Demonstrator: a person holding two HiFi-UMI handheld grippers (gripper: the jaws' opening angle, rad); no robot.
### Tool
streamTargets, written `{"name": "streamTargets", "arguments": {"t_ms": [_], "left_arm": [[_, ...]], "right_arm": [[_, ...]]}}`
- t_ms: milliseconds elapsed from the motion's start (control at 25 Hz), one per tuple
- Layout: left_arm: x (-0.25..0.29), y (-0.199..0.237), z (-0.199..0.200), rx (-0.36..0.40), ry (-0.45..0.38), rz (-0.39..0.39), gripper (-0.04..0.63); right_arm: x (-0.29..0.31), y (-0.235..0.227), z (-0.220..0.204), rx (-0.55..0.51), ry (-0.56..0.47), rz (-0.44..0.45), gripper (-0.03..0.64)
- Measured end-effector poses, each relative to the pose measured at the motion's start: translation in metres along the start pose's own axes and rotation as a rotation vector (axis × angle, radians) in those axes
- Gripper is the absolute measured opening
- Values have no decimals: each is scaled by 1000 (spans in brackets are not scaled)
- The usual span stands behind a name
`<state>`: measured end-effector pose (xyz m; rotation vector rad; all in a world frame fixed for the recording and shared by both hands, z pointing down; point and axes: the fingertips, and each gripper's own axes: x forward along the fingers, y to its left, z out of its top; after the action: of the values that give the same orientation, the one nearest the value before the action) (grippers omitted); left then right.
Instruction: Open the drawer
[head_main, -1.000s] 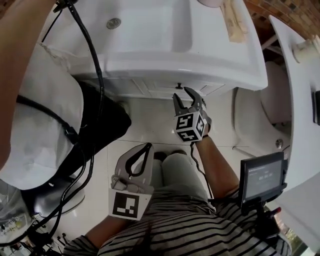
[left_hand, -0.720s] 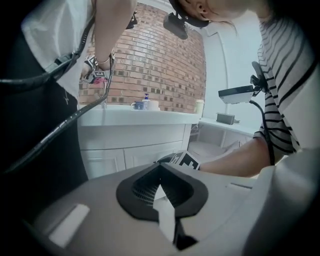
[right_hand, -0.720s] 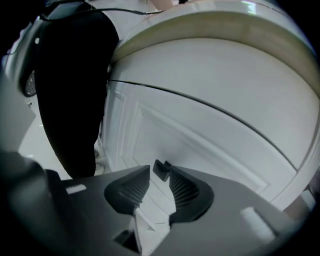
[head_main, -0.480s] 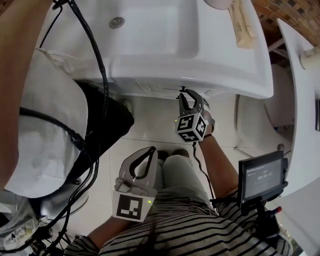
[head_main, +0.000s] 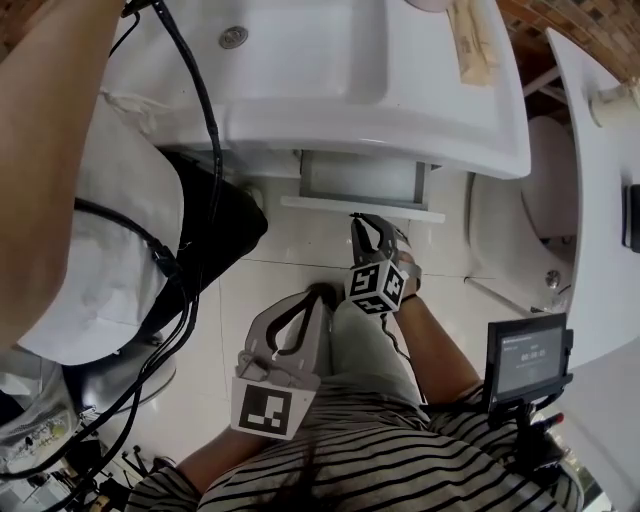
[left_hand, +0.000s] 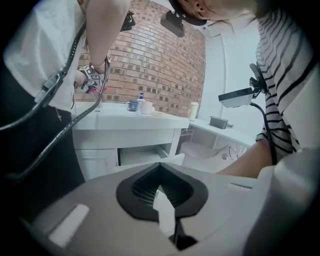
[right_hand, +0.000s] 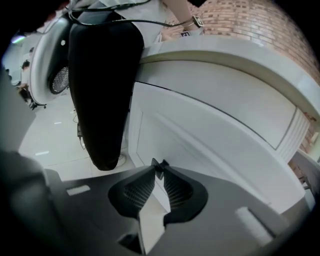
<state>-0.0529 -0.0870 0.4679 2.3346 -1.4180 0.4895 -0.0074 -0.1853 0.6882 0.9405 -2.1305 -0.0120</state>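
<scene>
The white drawer (head_main: 362, 180) under the sink vanity (head_main: 330, 90) stands pulled out, and its front panel (head_main: 360, 208) faces me. My right gripper (head_main: 357, 222) is at the middle of that panel. In the right gripper view its jaws are closing on the small dark knob (right_hand: 160, 166), which sits pinched between the tips. My left gripper (head_main: 298, 297) hangs over my lap, tips together and empty. In the left gripper view the open drawer (left_hand: 145, 156) shows beyond the shut left gripper (left_hand: 160, 166).
A person in a white shirt and black trousers (head_main: 90, 230) stands close at the left of the vanity, with a black cable (head_main: 205, 120) hanging down. A toilet (head_main: 510, 240) and a white counter (head_main: 590, 200) are at the right. A small monitor (head_main: 527, 355) sits by my right arm.
The drawer was closed; the right gripper reached its knob, its jaws narrowed on it, and it drew back toward me, pulling the drawer out. The left gripper barely moved.
</scene>
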Motion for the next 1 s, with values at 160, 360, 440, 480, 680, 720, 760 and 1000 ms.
{"name": "streamTargets", "arguments": {"t_ms": [160,360,440,480,680,720,760,1000], "left_arm": [[-16,-13,6,-30,17,-15,14],[-24,-21,13,-17,17,-28,14],[-28,-23,15,-10,12,-33,14],[-31,-25,16,-5,10,-38,14],[-40,-28,17,-20,9,-50,14],[-41,-27,18,-32,3,-47,14],[-44,-26,19,-43,-2,-44,14],[-89,-31,45,-10,-13,-67,14]], "right_arm": [[-38,37,-16,-8,41,71,52],[-61,70,-31,10,68,131,49],[-67,78,-34,20,73,145,48],[-69,80,-32,28,75,149,66],[-72,76,-32,28,115,127,67],[-76,71,-33,26,126,101,61],[-86,68,-32,32,130,74,54],[-235,62,47,155,-20,4,6]]}}
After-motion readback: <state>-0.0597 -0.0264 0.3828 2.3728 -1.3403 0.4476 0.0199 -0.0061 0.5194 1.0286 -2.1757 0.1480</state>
